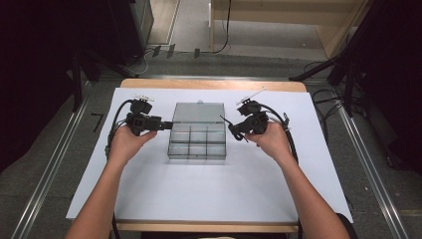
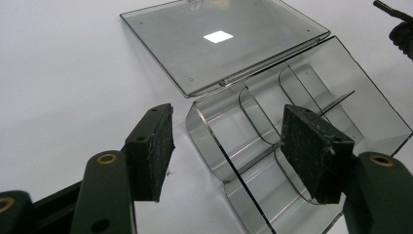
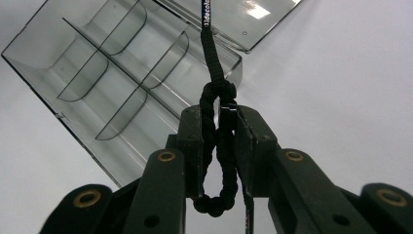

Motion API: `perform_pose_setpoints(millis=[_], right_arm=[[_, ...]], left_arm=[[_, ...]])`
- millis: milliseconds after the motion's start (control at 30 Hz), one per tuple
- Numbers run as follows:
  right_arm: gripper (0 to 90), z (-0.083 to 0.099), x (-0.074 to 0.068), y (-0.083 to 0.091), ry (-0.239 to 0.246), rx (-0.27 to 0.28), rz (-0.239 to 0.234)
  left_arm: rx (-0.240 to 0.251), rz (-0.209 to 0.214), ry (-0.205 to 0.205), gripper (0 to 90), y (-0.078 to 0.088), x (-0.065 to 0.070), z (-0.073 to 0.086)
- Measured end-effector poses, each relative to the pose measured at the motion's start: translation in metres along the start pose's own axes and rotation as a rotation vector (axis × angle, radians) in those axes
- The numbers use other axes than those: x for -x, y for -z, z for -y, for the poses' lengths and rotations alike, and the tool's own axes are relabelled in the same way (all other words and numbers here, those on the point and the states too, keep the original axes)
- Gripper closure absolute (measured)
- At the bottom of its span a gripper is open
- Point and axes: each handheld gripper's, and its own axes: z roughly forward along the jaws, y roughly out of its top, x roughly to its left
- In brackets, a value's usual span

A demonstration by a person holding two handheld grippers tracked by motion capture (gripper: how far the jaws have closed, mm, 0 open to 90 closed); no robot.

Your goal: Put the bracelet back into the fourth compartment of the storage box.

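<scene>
Nearest, at the table's (image 1: 149,199) front edge, coming in as two bare forearms over the white sheet (image 1: 209,194) covering the top. Further in, toward the left edge, gripping the left gripper (image 1: 166,124) in the left hand (image 1: 127,142), jaws standing wide and lying level, tips reaching toward the clear compartment box's (image 1: 196,144) left wall. Straddling that near wall in the left gripper view (image 2: 226,146), one pad outside over the sheet, the other pad inside over a compartment, neither pressing on the plastic as far as can be told. Toward the right edge, holding the right gripper (image 1: 233,128) in the right hand (image 1: 271,142), tips just beside the box's right wall. Pinching a black braided cord (image 3: 219,146) between narrowed jaws in the right gripper view (image 3: 221,141), its loop hanging below the pads and its flat strap end rising toward the box, printed letters too small to read. Sitting at the middle of the table, the box lying open, curved dividers splitting it into small compartments. Farthest, lying flat on the sheet toward the back edge, the hinged lid (image 1: 198,113), joined to the box along its rear wall.
</scene>
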Motion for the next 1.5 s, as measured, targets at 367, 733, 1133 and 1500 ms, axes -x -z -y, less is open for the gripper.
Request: perform_pose_setpoints(millis=[367,733,1133,1500], right_arm=[[75.4,-0.002,-0.009,-0.002,0.014,0.010,-0.024],[75.4,-0.005,-0.024,-0.011,0.045,0.005,-0.037],[75.4,-0.007,-0.034,-0.022,0.057,-0.010,-0.064],[75.4,-0.010,-0.047,-0.035,0.081,-0.037,-0.069]], left_arm=[[0.005,0.003,-0.002,37.7,0.002,0.000,0.000],[0.006,0.000,-0.001,37.6,0.002,-0.001,0.000],[0.008,0.001,-0.006,37.6,0.002,0.000,0.000],[0.016,0.000,0.004,37.2,0.007,-0.003,-0.001]])
